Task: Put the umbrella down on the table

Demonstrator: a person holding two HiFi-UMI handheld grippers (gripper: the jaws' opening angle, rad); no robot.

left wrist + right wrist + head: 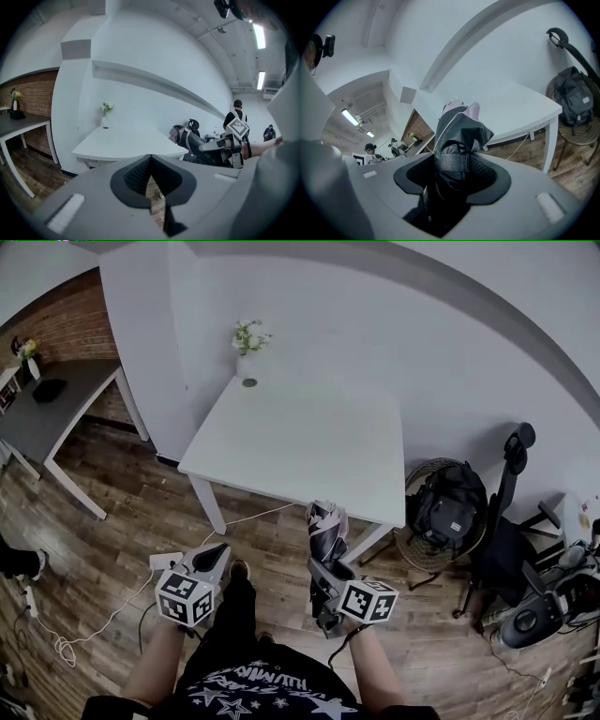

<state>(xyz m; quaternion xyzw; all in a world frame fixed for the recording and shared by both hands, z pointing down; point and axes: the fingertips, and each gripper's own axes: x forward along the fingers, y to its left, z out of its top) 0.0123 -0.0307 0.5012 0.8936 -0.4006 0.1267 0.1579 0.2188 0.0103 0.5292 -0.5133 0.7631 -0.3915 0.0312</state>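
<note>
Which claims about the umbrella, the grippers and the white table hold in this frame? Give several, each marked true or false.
1. The right gripper is shut on the folded umbrella. True.
2. The umbrella lies on the white table. False: it is held in the air, short of the table's near edge.
3. The left gripper is shut and empty. True.
4. A backpack sits on the table. False: the backpack sits on a wicker seat beside it; the table carries a vase of flowers.

"Is there room on the table (300, 437)?"
"Nearly the whole top is free. Only a flower vase (248, 352) stands at eleven o'clock, by the wall."
"And beside it?"
"A backpack (452, 507) crowds three o'clock. There is open floor (122, 521) at nine."
</note>
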